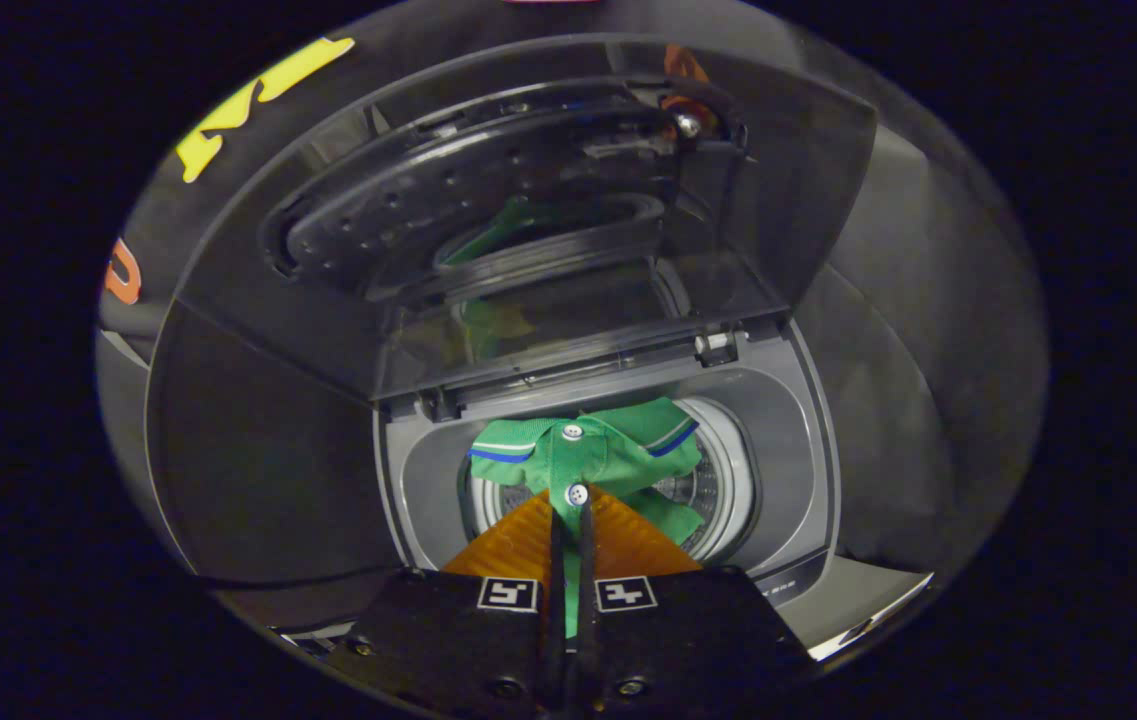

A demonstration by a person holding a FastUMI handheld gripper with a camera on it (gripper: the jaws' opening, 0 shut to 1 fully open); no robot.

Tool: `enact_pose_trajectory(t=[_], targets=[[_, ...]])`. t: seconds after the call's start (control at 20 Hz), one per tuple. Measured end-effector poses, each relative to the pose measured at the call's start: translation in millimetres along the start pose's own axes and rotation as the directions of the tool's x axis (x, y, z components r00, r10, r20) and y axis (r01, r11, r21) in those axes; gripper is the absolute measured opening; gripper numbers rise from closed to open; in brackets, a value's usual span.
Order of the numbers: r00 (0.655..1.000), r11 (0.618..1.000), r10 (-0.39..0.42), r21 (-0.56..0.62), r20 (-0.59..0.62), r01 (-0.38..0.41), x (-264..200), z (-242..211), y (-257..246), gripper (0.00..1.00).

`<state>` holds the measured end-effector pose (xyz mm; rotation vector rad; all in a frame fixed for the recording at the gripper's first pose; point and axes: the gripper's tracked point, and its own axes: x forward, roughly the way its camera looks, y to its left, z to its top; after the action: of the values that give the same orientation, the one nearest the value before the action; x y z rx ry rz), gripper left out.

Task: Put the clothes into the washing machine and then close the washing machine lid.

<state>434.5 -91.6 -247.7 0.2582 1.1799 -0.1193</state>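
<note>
Clearly the green polo shirt [588, 455] hung from the gripper [569, 530], whose fingers were pressed together on the placket just below the collar, with a white button sitting right at their tips. The shirt dangled over the mouth of the drum [718, 490], its collar spread toward the back rim and its lower folds already inside the opening.

The main risk, as I judged it, was the collar or a sleeve draping across the drum's rim or the grey top deck [798, 450] when the fingers let go, since the cloth sat toward the rear of the opening rather than its middle. Any fabric left on the rim would likely be trapped under the lid [528, 200] later and keep it from seating.

Room for moving was decent downward into the drum, with bare drum wall visible to the right of the shirt. Behind, the raised lid stood close beyond the shirt, its hinge [718, 343] just above the deck, so a forward push would probably meet it. The machine's front edge [858, 610] lay beside the fingers.
</note>
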Motion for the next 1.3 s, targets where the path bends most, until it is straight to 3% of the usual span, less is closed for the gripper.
enact_pose_trajectory(t=[0.15,0.3,0.5,0.6,0.7,0.9,1.3], targets=[[1.0,1.0,0.006,-0.011,-0.009,-0.006,-5,-1,3,0.08],[0.991,0.99,0.134,-0.041,0.031,-0.132,-13,3,22,0.18],[0.987,0.985,0.092,-0.155,0.132,-0.071,-42,22,25,0.49],[0.969,0.96,0.141,-0.269,0.203,-0.083,-56,33,39,0.66],[0.964,0.94,0.127,-0.337,0.234,-0.042,-68,32,45,0.84],[0.932,0.935,0.126,-0.355,0.341,0.003,-98,62,58,0.85],[0.81,0.924,0.221,-0.382,0.544,0.005,-137,146,90,0.85]])
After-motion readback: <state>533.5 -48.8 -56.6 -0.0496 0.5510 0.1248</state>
